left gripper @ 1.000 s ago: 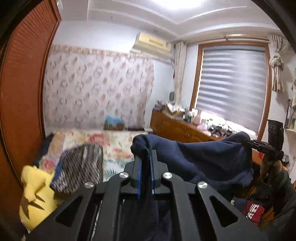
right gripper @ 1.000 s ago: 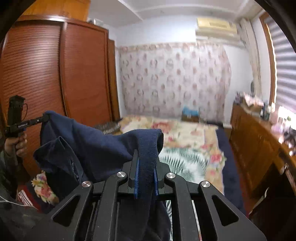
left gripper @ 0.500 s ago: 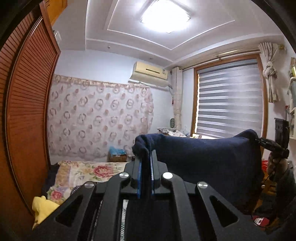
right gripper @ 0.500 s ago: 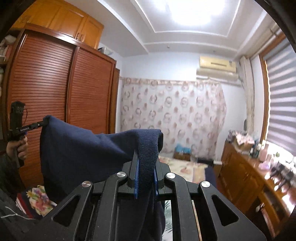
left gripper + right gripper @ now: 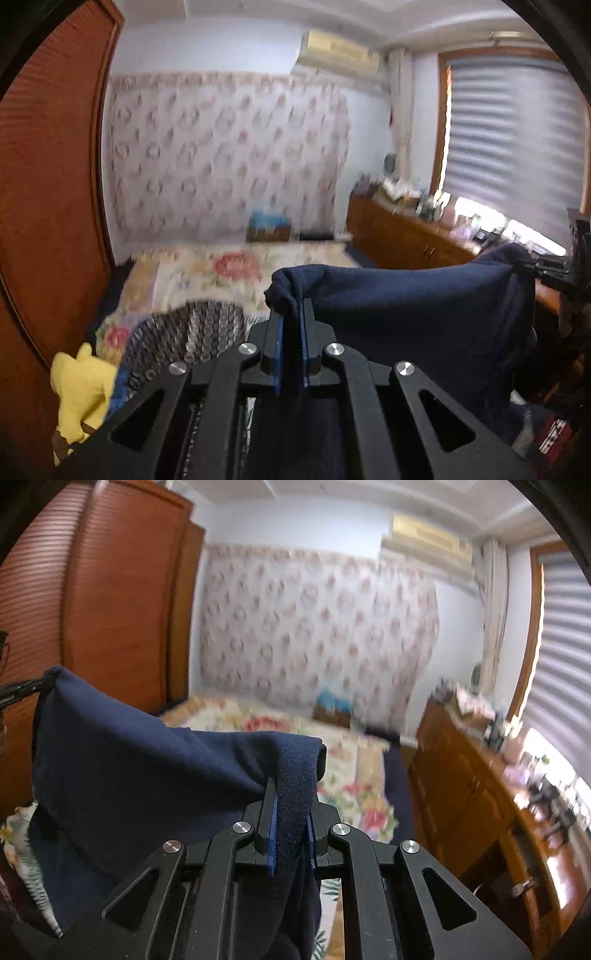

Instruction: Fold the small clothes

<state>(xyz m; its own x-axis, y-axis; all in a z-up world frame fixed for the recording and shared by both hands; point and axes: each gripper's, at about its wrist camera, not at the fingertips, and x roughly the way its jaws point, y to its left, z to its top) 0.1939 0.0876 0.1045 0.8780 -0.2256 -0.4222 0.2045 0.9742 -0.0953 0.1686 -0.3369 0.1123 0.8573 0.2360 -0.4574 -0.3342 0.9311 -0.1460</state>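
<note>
Garment [image 5: 424, 314] btwn tongs, above bed [image 5: 207, 273].

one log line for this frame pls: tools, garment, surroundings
left tool: shut on navy garment | right tool: shut on navy garment | garment: held up, stretched between tools | below: floral bed

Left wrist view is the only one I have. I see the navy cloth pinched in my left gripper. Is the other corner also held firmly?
Observer: Yes, the right gripper is shut on a thick fold of the navy cloth.
Operator: What lies under that side?
Observer: The floral bed, with the cloth hanging above it.
Operator: Anything close on its right?
Observer: A wooden dresser beside the bed.
</note>
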